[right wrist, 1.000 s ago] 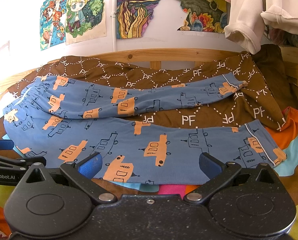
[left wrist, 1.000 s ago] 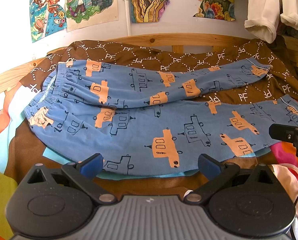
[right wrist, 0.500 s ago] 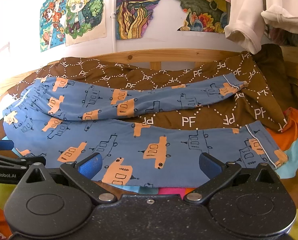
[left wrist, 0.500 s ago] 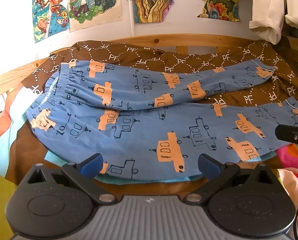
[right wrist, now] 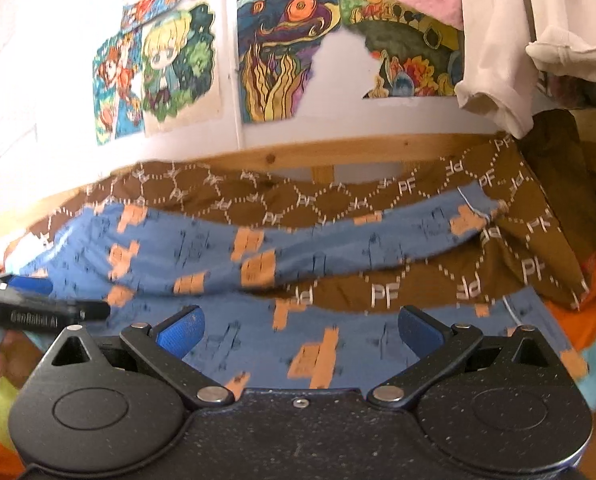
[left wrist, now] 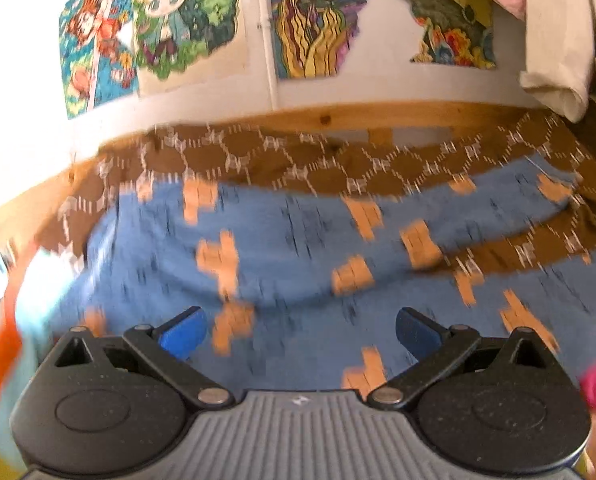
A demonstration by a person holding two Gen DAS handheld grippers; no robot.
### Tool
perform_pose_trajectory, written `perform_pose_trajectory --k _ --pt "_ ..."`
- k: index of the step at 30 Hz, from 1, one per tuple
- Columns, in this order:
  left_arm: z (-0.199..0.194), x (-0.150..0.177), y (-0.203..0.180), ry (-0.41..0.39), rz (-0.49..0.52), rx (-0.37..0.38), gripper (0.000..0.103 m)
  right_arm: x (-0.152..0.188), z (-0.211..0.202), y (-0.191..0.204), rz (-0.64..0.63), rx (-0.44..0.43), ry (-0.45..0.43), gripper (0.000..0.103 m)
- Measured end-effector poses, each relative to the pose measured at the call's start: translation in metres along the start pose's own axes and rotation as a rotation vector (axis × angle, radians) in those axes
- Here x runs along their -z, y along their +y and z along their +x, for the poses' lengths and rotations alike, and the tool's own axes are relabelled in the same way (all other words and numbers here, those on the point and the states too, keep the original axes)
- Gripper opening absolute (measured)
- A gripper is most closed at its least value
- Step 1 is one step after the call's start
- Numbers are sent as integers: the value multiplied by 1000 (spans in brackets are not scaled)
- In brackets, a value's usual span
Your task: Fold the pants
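Blue pants [left wrist: 298,240] with orange boat prints lie spread flat on a brown blanket [left wrist: 281,160], legs apart and pointing right. The waistband is at the left. My left gripper [left wrist: 300,330] hangs open low over the near leg, near the waist end, with nothing between its blue fingers [left wrist: 181,332]. In the right wrist view the same pants [right wrist: 233,252] fill the middle, and my right gripper [right wrist: 298,330] stands open over the near leg. The left gripper [right wrist: 29,312] shows at that view's left edge, held by a hand. Both views are motion-blurred.
A wooden bed rail [right wrist: 338,152] runs behind the brown blanket [right wrist: 378,292]. Posters [right wrist: 273,52] cover the wall, and pale garments [right wrist: 498,40] hang at the upper right. Orange, teal and pink bedding [right wrist: 594,300] lies at the sides.
Both grippers have moved forward and down toward the pants, so the near leg now lies right under their fingers. The pants have not moved. Both stay open.
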State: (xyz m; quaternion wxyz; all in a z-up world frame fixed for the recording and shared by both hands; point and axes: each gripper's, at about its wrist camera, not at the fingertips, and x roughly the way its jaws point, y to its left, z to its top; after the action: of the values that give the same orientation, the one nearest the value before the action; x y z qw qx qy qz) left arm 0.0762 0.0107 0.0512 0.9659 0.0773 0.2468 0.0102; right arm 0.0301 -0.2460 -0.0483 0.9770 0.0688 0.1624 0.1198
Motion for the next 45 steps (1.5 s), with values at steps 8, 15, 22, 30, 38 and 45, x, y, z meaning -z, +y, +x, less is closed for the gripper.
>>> perform_pose_trajectory --k 8,15,22,30,38,45 --pt "67 -108 40 -13 112 -76 103 -71 36 -37 -167 -222 67 102" --pt "161 -142 40 143 327 75 103 -124 115 -57 -274 -291 212 102" --pt "218 -134 52 202 358 125 103 -157 234 -79 -307 -344 412 102" --pt "231 -125 69 275 482 151 81 -160 341 -84 -433 -369 547 76" --pt "234 -130 63 327 586 171 19 -147 360 -93 -549 -417 697 62" --pt "224 -124 47 289 605 120 1 -134 358 -89 -532 -358 694 9"
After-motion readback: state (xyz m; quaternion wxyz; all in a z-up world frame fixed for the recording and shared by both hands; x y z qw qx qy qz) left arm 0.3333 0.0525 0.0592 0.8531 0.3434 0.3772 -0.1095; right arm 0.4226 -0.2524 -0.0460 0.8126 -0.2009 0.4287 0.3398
